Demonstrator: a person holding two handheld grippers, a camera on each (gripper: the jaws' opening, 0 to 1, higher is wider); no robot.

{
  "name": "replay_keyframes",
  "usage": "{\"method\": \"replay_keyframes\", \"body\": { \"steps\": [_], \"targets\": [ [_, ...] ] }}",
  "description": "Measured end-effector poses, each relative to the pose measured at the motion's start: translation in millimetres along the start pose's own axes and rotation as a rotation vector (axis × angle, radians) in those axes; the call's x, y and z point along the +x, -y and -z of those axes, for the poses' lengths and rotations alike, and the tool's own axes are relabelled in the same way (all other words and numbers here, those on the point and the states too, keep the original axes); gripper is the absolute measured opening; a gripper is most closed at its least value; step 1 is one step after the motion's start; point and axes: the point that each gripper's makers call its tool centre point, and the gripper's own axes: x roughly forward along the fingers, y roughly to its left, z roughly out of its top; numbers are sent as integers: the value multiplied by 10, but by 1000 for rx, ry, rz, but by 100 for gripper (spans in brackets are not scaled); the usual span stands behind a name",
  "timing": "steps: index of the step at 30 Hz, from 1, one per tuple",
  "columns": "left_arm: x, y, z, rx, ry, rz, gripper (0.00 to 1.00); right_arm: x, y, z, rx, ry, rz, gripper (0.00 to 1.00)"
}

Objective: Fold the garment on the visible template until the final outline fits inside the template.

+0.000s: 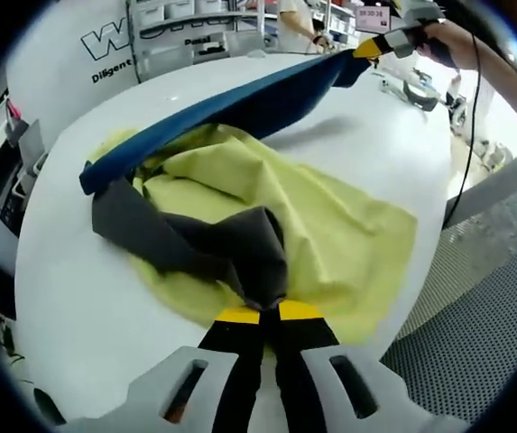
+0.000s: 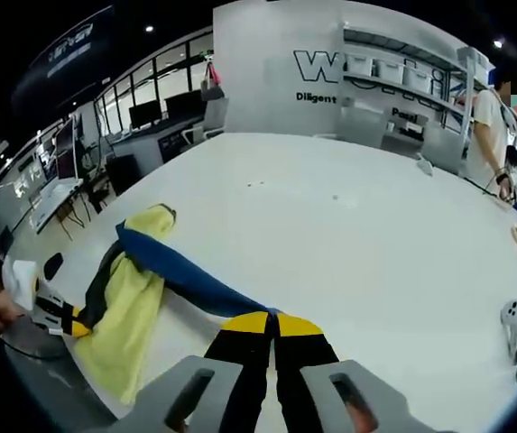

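A garment (image 1: 321, 225) in yellow, grey and blue lies bunched on a white table (image 1: 87, 307), its yellow part spread over the table's near edge and the blue part pulled up off the surface in a long taut strip. The left gripper (image 1: 269, 312) has its yellow-tipped jaws pressed together on a grey fold (image 1: 249, 257) at the garment's near side — the cloth rises straight out of the tips. Far off to the right, the right gripper (image 1: 386, 42) pinches the far end of the blue strip (image 1: 258, 104), with a hand behind it. In the right gripper view, that same gripper (image 2: 271, 323) is closed on the blue strip (image 2: 181, 275), which runs away to the left toward the yellow cloth (image 2: 127, 316); there the left gripper (image 2: 69, 322) shows at the table's left edge, holding the garment. A person (image 2: 491, 126) stands at the far right beside shelving, and a white wall with lettering (image 2: 330, 68) rises behind the table.
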Motion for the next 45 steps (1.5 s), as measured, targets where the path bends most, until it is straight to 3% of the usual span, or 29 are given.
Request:
{"method": "replay_keyframes", "body": {
  "steps": [8,18,26,45],
  "targets": [
    [0,-5,5,-4,-1,-1,2,11,240,-79,-28,1,41,0],
    [-14,-22,19,-4,-5,-17,2,-2,352,-76,-19,8,70,0],
    [-106,-240,130,-56,-38,-61,2,24,389,44,-12,-9,75,0],
    [-234,-540,285,-139,-49,-117,2,121,518,285,14,-63,93,0]
  ]
}}
